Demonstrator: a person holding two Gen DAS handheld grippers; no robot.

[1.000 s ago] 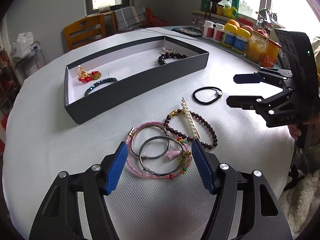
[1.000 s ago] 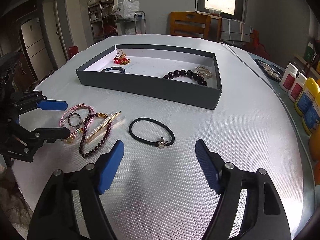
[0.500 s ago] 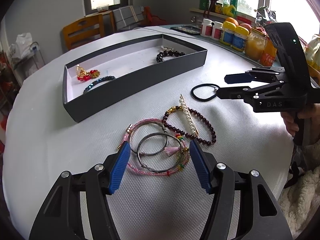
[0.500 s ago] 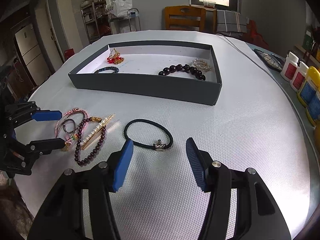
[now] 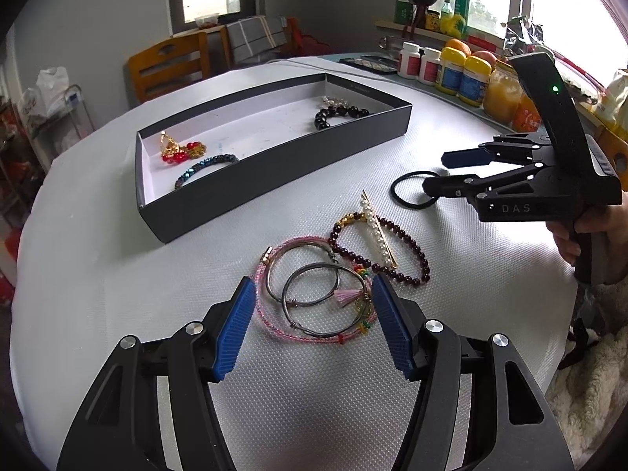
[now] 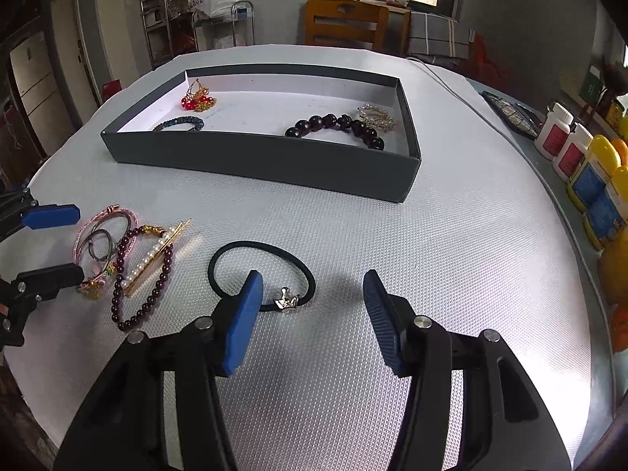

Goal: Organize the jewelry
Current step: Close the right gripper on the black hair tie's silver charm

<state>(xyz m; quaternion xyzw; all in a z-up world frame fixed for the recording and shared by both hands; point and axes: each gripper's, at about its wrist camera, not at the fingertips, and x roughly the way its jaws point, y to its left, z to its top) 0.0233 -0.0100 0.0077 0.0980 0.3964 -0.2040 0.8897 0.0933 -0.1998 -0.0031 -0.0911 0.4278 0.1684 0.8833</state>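
A dark shallow box holds red-gold earrings, a blue bead bracelet, a black bead bracelet and a gold brooch. In front of it lie pink and metal bangles, a maroon bead bracelet with a pearl hair clip, and a black hair tie with a silver crown charm. My left gripper is open around the bangles, low over them. My right gripper is open, its left finger over the hair tie.
Bottles and jars line the table's right edge. A wooden chair and a folded cloth stand beyond the far edge. White textured mat covers the round table.
Both grippers have moved forward and lower. The left one now brackets the bangles; the right one has closed in on the hair tie. No jewelry has moved.
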